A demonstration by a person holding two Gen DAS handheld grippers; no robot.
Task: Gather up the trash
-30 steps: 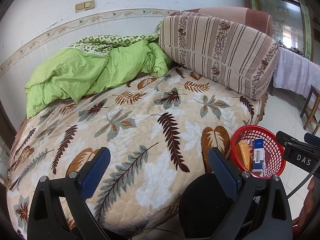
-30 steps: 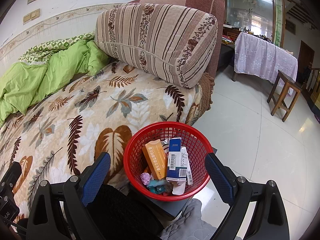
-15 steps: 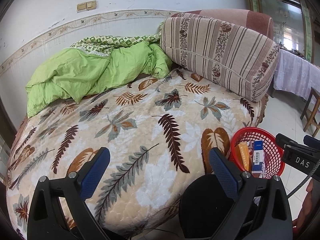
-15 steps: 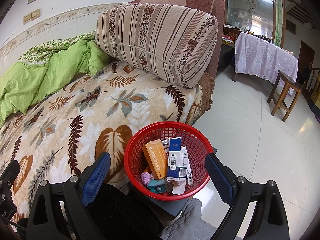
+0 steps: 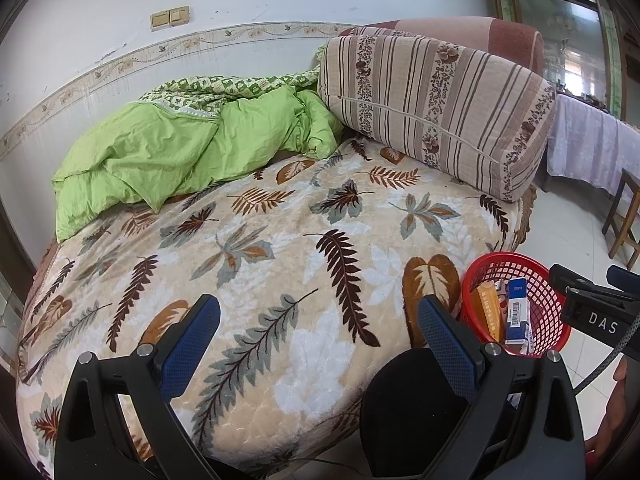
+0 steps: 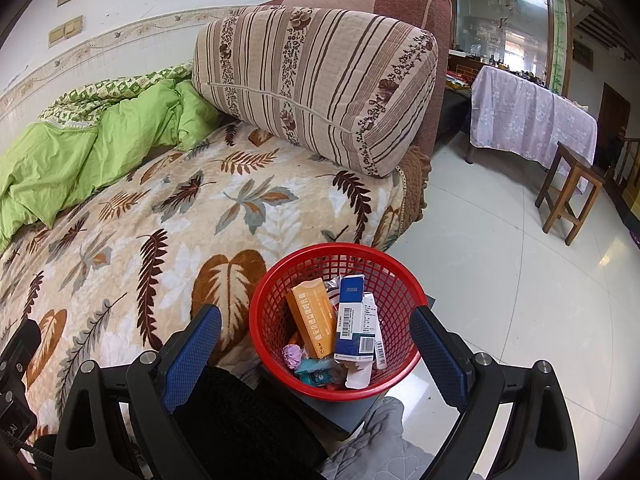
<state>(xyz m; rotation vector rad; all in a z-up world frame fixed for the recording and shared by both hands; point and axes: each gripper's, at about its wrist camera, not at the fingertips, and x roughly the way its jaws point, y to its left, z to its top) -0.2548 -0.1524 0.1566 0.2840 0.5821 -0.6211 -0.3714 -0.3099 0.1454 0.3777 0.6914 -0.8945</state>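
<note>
both claws [image 5: 318,330] [image 6: 316,338] spread wide, empty, red basket [image 6: 384,268] holding trash boxes [image 6: 312,320]

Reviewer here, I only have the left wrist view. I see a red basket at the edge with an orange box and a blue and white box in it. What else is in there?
Observer: In the right wrist view, the red basket also holds a small crumpled purple wad and a teal packet at the bottom, under the orange box.
Reviewer: What does the basket stand on?
Observer: On a dark flat block beside the bed, not on the floor.
Reviewer: Is the right hand-held gripper holding anything?
Observer: No. The right hand-held gripper is open and empty, with the basket seen between its fingers.
Reviewer: And what is past the basket?
Observer: A wooden stool on bare tile.
</note>
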